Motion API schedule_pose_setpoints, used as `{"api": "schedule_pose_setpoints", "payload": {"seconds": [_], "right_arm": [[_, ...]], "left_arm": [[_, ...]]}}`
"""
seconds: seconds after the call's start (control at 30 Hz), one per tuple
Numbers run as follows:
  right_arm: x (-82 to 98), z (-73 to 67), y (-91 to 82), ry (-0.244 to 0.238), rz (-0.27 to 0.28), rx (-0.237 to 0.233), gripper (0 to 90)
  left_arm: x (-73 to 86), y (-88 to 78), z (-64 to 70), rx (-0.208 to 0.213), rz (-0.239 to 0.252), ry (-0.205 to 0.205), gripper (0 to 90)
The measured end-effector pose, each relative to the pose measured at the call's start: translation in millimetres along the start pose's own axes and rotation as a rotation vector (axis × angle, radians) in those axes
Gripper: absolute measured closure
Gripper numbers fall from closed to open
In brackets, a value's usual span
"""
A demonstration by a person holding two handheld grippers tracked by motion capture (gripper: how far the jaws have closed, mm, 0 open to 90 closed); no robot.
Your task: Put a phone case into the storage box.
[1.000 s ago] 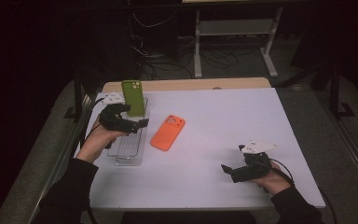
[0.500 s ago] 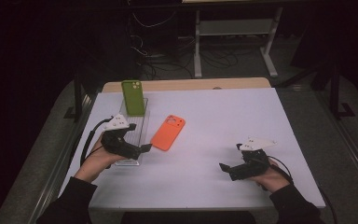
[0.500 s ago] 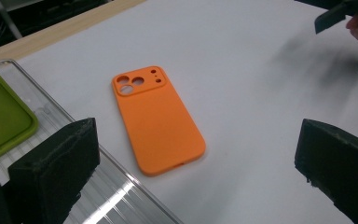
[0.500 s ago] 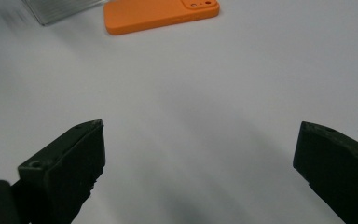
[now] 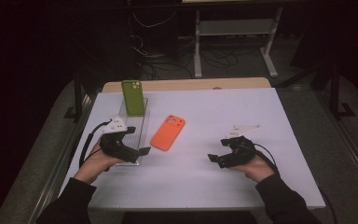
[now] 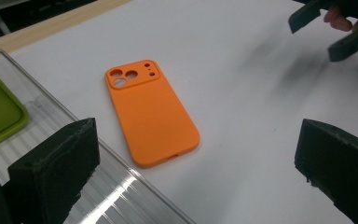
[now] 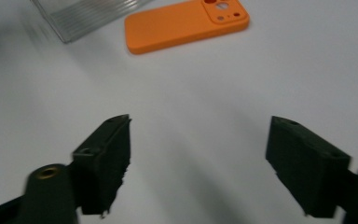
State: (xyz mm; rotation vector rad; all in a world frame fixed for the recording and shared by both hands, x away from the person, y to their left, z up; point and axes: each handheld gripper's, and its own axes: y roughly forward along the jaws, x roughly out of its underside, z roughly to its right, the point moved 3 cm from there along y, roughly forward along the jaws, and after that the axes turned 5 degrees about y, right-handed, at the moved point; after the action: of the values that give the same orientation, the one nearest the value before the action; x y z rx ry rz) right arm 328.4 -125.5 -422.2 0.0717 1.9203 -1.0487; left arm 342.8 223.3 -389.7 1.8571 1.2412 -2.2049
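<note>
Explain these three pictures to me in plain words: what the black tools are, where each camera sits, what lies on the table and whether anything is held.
A person sits at a white table with a hand-held two-jaw tool in each hand: the left gripper and the right gripper. The high view looks down from above. The other two come from cameras riding on each gripper, so its black jaws rise from the bottom. On the table lie an orange phone case and a clear ridged tray, with a green phone case at its far end. Nothing is held: both grippers stand open over bare surface, though the right one's jaws have just been closing somewhat.
</note>
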Motion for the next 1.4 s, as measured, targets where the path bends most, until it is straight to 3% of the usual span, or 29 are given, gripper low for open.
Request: {"api": "schedule_pose_setpoints", "payload": {"seconds": [0.2, 0.43, 0.5, 0.67, 0.7, 0.97, 1.23, 1.3, 1.4], "right_arm": [[-27.5, -4.3, 27.3, -0.014, 0.03, -0.004, 45.7], [-61.5, -18.1, 66.2, -0.038, -0.009, -0.028, 69.6], [-71.0, -21.3, 76.1, -0.05, -0.017, -0.032, 76.0], [-89.5, -29.3, 100.1, -0.063, -0.049, -0.068, 87.2], [-92.5, -30.7, 105.3, -0.065, -0.055, -0.073, 87.8], [-112.5, -40.9, 145.1, -0.067, -0.099, -0.117, 88.3], [-124.9, -55.3, 183.5, -0.073, -0.165, -0.129, 88.3], [-127.1, -56.6, 191.4, -0.107, -0.18, -0.114, 88.3], [-128.3, -60.7, 201.0, -0.107, -0.203, -0.11, 88.3]], "left_arm": [[0.7, 0.2, -1.2, 0.016, 0.003, 0.005, 0.0], [3.1, -1.0, -2.0, 0.037, -0.004, 0.029, 0.0], [4.0, 0.3, -1.2, 0.038, -0.005, 0.019, 0.0], [8.0, 3.8, 0.4, 0.048, -0.031, 0.04, 0.0], [7.9, 4.8, 1.7, 0.048, -0.026, 0.029, 0.0], [9.4, 6.0, 2.6, 0.049, -0.046, 0.047, 0.0], [9.7, 5.2, 0.4, 0.042, -0.038, 0.044, 0.0], [9.7, 4.8, -0.1, 0.042, -0.034, 0.042, 0.0], [9.8, 4.3, -0.8, 0.04, -0.029, 0.032, 0.0]]}}
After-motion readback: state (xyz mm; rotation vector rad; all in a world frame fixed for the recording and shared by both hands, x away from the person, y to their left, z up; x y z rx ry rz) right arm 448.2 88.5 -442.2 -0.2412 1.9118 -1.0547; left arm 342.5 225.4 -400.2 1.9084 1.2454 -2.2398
